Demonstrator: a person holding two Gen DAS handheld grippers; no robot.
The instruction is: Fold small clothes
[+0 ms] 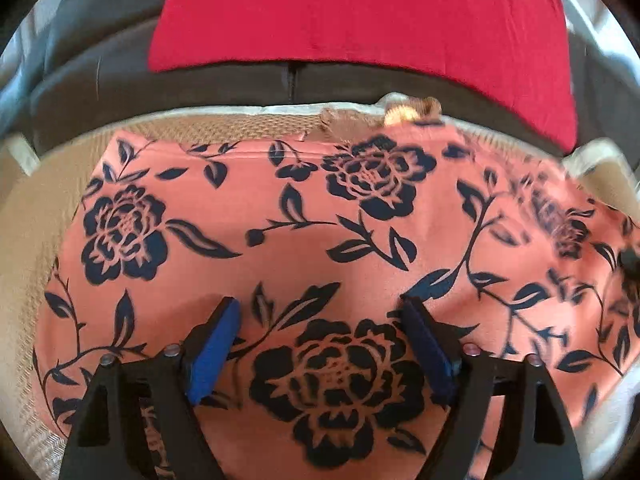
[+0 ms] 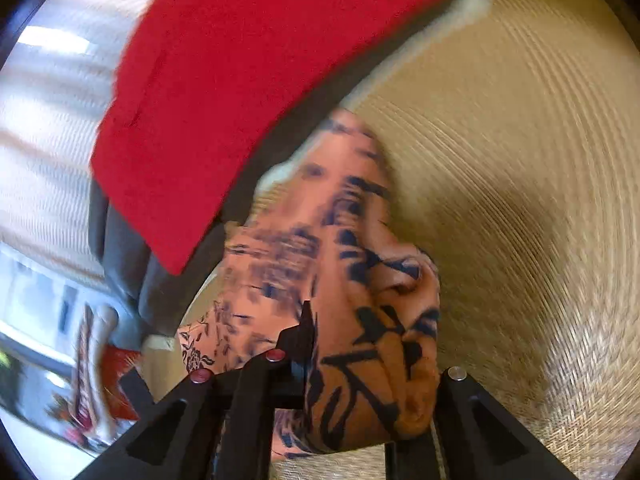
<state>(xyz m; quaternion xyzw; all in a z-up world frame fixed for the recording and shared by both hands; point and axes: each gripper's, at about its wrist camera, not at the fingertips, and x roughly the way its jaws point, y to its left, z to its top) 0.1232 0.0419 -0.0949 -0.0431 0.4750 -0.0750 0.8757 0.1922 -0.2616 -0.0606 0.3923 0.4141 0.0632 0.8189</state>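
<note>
A salmon-pink garment with dark navy flower print (image 1: 304, 216) lies spread on a woven tan mat (image 1: 24, 232). My left gripper (image 1: 320, 312) hovers over its near part, jaws wide open and empty, blue pads (image 1: 212, 348) on both sides. In the right wrist view my right gripper (image 2: 352, 344) is shut on a bunched part of the same garment (image 2: 360, 280), which is lifted and draped over the fingers. The right view is blurred.
A red cushion (image 1: 360, 16) leans on a dark grey sofa (image 1: 100, 68) behind the mat; the cushion also shows in the right wrist view (image 2: 240, 80). A small brown-and-gold item (image 1: 400, 114) lies at the mat's far edge. Tan mat (image 2: 520, 200) stretches to the right.
</note>
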